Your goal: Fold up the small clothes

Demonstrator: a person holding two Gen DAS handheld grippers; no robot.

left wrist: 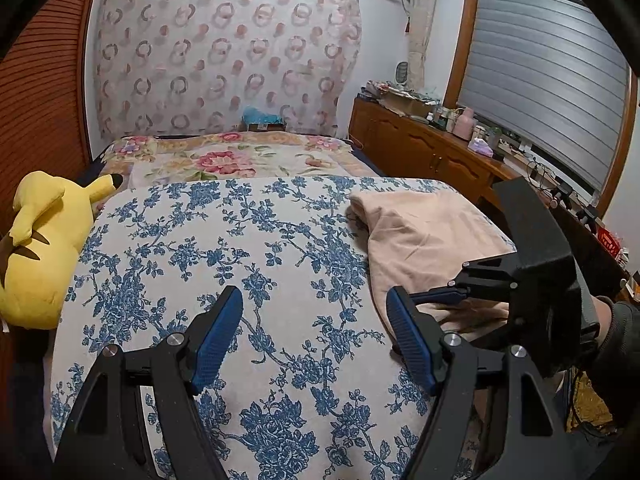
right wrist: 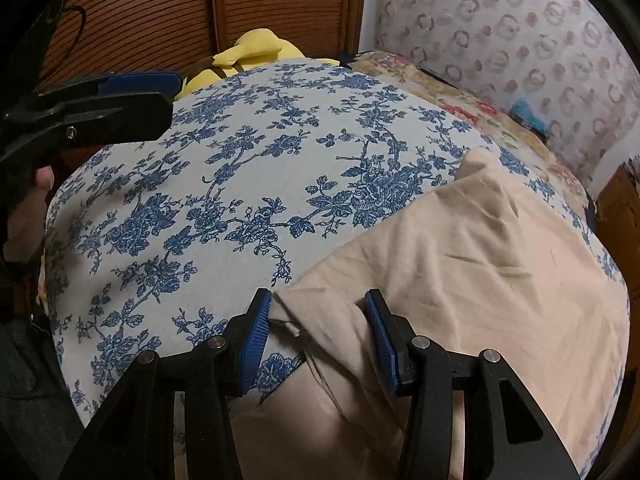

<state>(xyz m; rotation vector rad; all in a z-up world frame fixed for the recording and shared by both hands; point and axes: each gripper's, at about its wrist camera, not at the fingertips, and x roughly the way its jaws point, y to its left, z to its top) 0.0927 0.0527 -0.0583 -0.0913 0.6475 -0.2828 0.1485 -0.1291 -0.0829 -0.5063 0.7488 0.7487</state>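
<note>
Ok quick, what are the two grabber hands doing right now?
Left gripper: open, nothing between its fingers, above the blue-flowered cover.
Right gripper: open, straddling the edge of the beige garment, not pinching it.

Peach garment (right wrist: 480, 280) lying crumpled on the bed, not folded yet.

Plain pale-peach soft fabric, no print I can see. It sits on the blue-floral cover, spread toward the bed's right side and reaching the near edge. Loosely flat with shallow creases; one corner at the far end is bunched up into a small peak. Near-left edge shows a seam or hem and a small white tag.
</note>
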